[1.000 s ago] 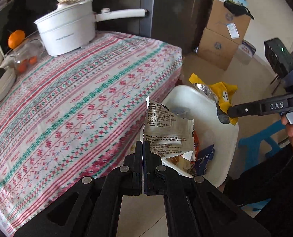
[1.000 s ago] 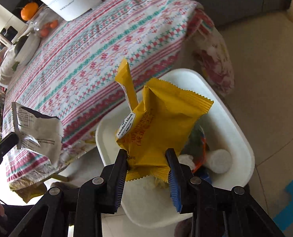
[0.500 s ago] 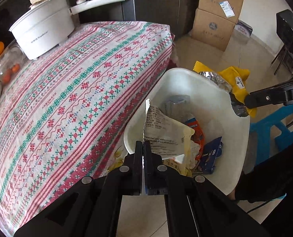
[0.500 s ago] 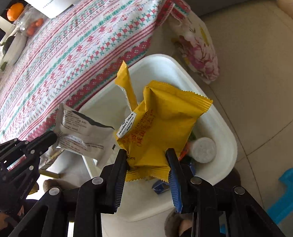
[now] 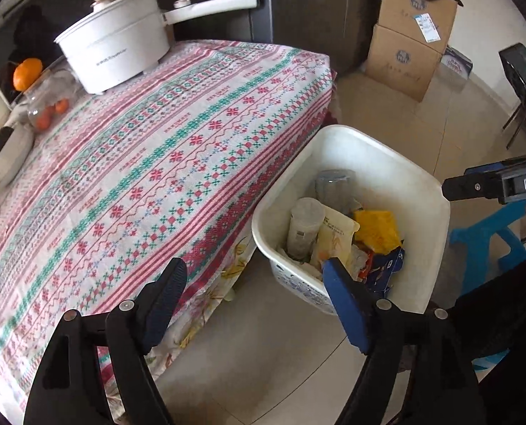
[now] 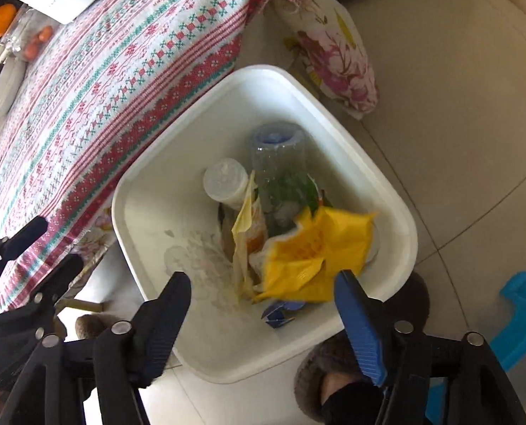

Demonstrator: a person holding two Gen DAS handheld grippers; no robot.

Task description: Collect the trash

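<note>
The yellow wrapper (image 6: 316, 255) lies in the white bin (image 6: 386, 205), on the floor beside the counter (image 5: 156, 163) edge, atop the bottles and other trash. Step in hand: release into the bin. A second ago the right gripper (image 6: 263, 304) clamped this wrapper and the left gripper (image 5: 254, 294) a printed white wrapper; both jaws have just been opening and now stand spread, nothing between them. Next move: withdraw both grippers and seek any remaining trash; the counter shows none.
</note>
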